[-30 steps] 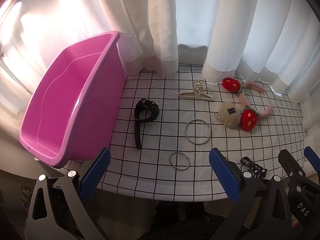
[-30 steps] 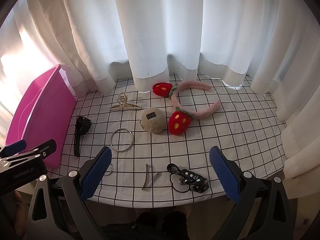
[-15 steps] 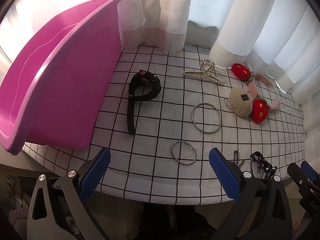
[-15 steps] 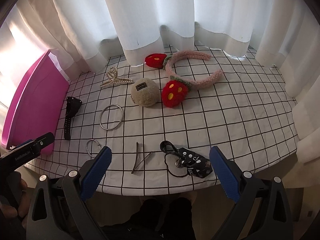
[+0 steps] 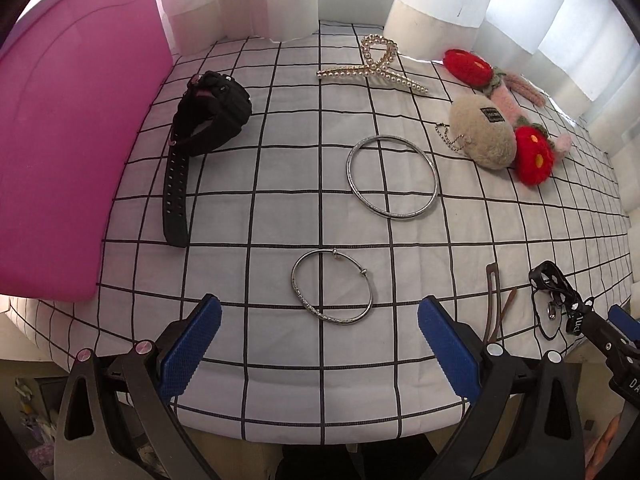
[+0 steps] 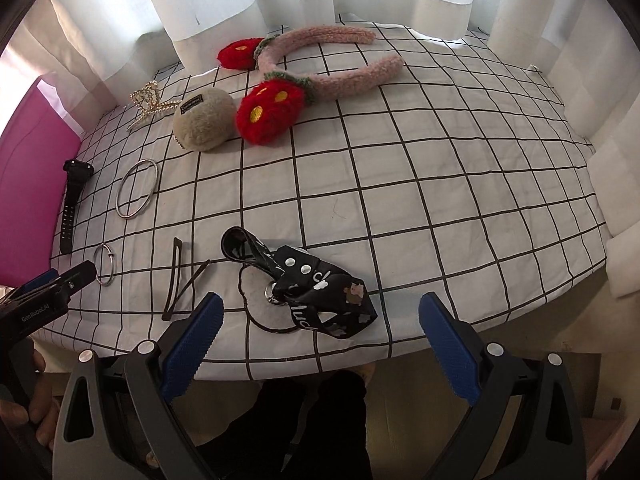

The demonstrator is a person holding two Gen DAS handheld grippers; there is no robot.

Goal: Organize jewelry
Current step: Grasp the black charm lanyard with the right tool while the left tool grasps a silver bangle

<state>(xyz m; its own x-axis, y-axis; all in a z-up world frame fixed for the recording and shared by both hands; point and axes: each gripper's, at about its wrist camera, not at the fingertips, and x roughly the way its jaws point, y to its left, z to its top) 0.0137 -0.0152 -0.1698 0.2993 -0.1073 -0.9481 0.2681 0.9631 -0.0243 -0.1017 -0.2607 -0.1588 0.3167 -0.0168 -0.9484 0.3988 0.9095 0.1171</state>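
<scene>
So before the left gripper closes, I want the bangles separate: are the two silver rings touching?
Apart. The left wrist view shows bare checked cloth between the large bangle and the small bangle.

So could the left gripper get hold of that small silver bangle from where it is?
Probably yes. The left gripper is open, and the small silver bangle lies flat on the checked cloth just ahead between its fingers, with nothing between them.

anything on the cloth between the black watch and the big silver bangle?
Nothing. In the left wrist view, only bare checked cloth separates the black watch from the big silver bangle; the small bangle lies nearer the camera.
</scene>
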